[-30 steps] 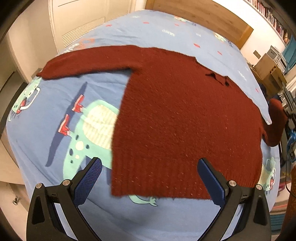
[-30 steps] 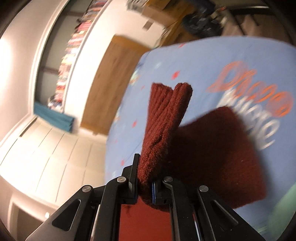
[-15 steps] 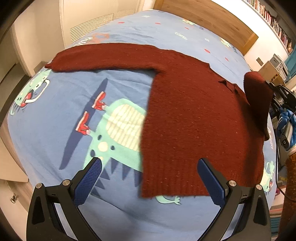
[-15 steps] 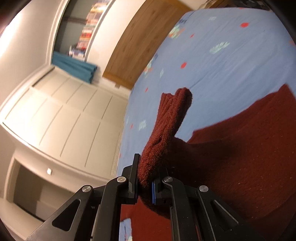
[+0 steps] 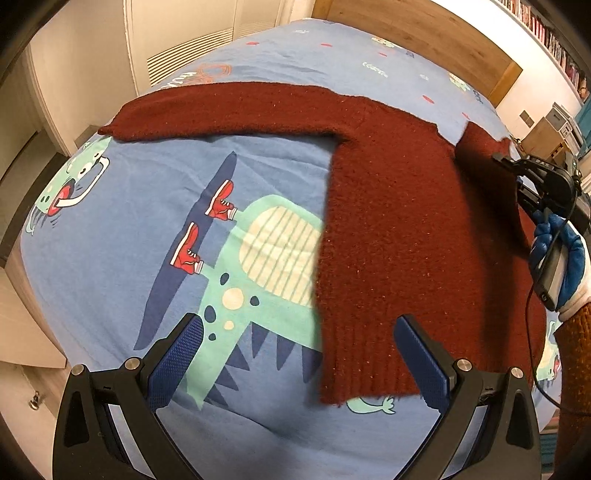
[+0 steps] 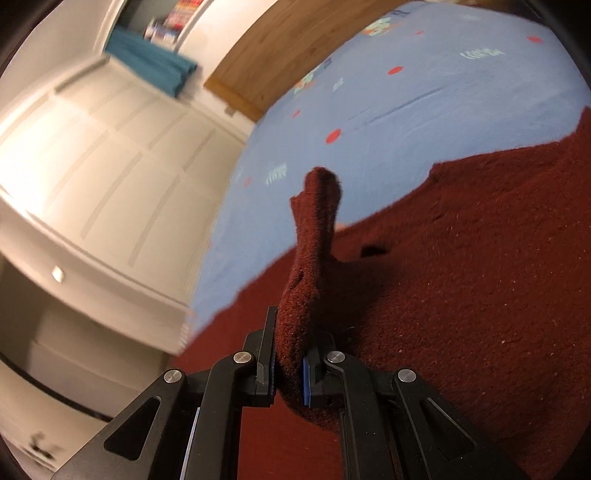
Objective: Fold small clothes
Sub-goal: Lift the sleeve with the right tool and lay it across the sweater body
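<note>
A dark red knitted sweater (image 5: 406, 229) lies flat on a blue dinosaur-print bedsheet (image 5: 155, 229). Its left sleeve (image 5: 229, 110) stretches out flat to the left. My left gripper (image 5: 297, 354) is open and empty above the sheet, near the sweater's bottom hem. My right gripper (image 6: 290, 365) is shut on the cuff of the right sleeve (image 6: 314, 236) and holds it over the sweater's body (image 6: 461, 295). In the left wrist view the right gripper (image 5: 517, 162) shows at the far right with the lifted sleeve (image 5: 480, 147).
A wooden headboard (image 5: 424, 33) stands at the far end of the bed. White cupboard doors (image 6: 110, 155) and a vent panel (image 5: 192, 55) line the wall beside the bed. A gloved hand (image 5: 561, 266) holds the right gripper.
My right gripper has carried the right sleeve inward from the bed's edge over the sweater's body. The left gripper has drifted left and stays open.
</note>
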The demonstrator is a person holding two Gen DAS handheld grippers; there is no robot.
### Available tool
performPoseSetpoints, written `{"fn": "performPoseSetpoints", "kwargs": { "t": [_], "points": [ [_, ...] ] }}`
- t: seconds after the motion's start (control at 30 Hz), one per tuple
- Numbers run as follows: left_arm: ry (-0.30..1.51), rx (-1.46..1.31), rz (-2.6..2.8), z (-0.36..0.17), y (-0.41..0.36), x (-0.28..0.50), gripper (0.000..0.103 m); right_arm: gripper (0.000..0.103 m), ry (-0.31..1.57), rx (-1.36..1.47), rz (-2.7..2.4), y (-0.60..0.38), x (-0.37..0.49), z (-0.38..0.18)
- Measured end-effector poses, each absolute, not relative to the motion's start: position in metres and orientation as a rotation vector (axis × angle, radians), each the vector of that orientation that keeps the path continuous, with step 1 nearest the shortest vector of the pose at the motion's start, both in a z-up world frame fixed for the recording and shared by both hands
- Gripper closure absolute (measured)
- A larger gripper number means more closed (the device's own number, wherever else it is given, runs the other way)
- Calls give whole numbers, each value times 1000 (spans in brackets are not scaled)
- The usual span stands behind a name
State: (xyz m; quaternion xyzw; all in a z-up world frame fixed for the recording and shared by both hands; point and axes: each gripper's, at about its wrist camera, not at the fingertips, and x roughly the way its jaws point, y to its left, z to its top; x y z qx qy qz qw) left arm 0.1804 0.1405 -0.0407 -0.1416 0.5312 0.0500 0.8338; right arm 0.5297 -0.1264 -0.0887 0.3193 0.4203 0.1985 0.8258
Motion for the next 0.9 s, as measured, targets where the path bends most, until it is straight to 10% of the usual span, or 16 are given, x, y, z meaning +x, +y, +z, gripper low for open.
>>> {"fn": "performPoseSetpoints", "kwargs": {
  "t": [0.9],
  "points": [
    [1156, -264, 99, -76, 138, 198, 1, 89, 973, 100, 371, 16, 530, -133]
  ]
}}
